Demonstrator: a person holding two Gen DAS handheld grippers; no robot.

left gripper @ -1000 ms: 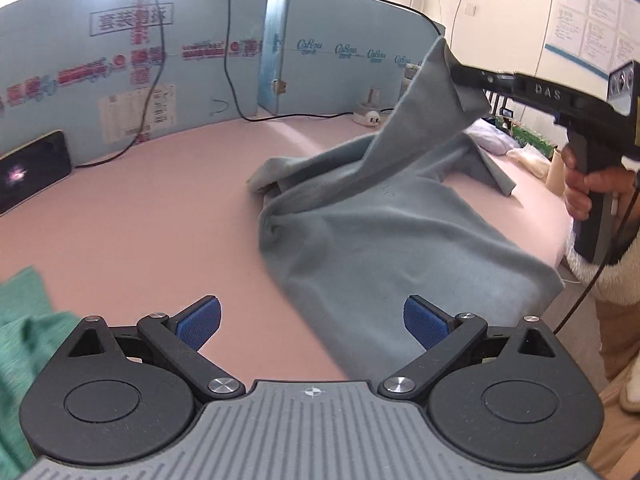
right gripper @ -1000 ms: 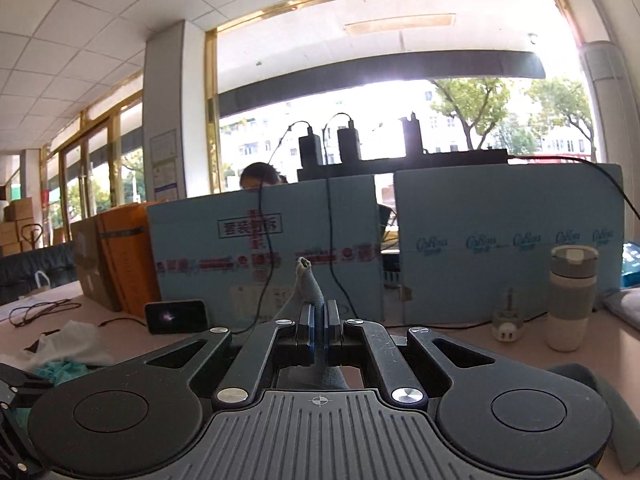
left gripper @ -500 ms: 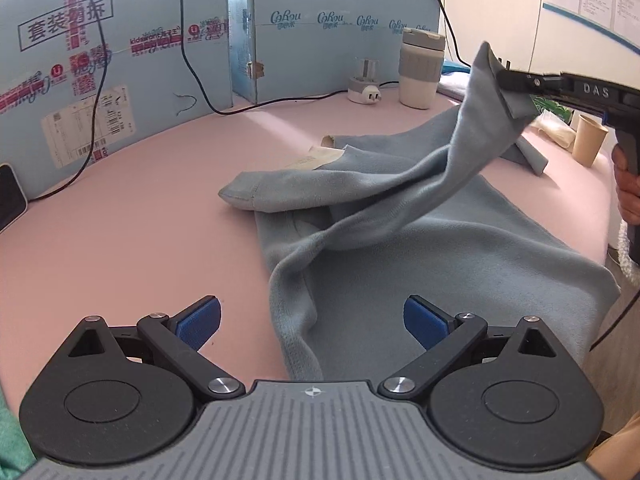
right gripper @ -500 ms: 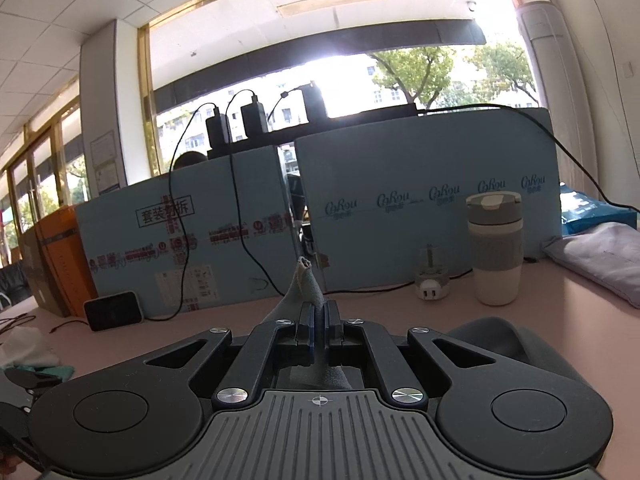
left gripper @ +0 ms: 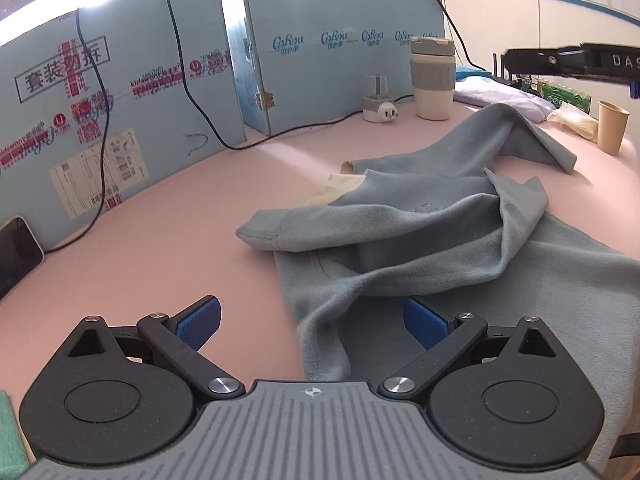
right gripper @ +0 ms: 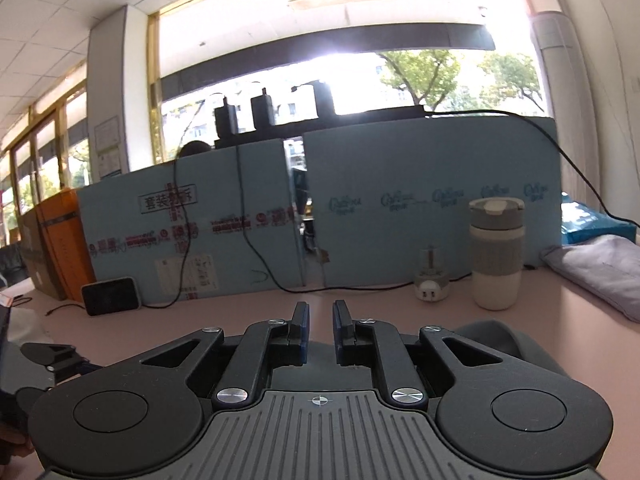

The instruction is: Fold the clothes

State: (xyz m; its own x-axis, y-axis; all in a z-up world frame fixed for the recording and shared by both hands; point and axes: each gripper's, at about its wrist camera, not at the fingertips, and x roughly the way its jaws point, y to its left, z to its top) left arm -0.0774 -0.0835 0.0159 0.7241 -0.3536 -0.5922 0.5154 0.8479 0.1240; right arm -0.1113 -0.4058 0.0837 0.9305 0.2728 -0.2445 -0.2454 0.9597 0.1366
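Note:
A grey-blue garment point(left gripper: 460, 240) lies crumpled on the pink table point(left gripper: 160, 240), one sleeve stretched toward the back right. My left gripper point(left gripper: 312, 314) hovers low over its near hem. It is open wide, and a fold of the hem lies between its blue pads point(left gripper: 424, 320) without touching them. My right gripper point(left gripper: 520, 56) hangs in the air above the far right of the table. In its own view the right gripper point(right gripper: 321, 314) has its jaws opening, a narrow gap showing and nothing between them. A dark bit of the garment point(right gripper: 504, 340) shows below it.
Blue foam boards point(left gripper: 140, 80) with cables wall off the back. A tumbler point(left gripper: 432, 76), a plug adapter point(left gripper: 378, 108), a paper cup point(left gripper: 611, 126) and pale folded cloth point(left gripper: 500, 96) stand at the back right. A phone point(left gripper: 16, 252) leans at left; green cloth point(left gripper: 10, 432) at bottom left.
The right gripper's jaws have parted and the raised corner of the garment has dropped onto the table. My left gripper has come lower and closer to the garment's hem.

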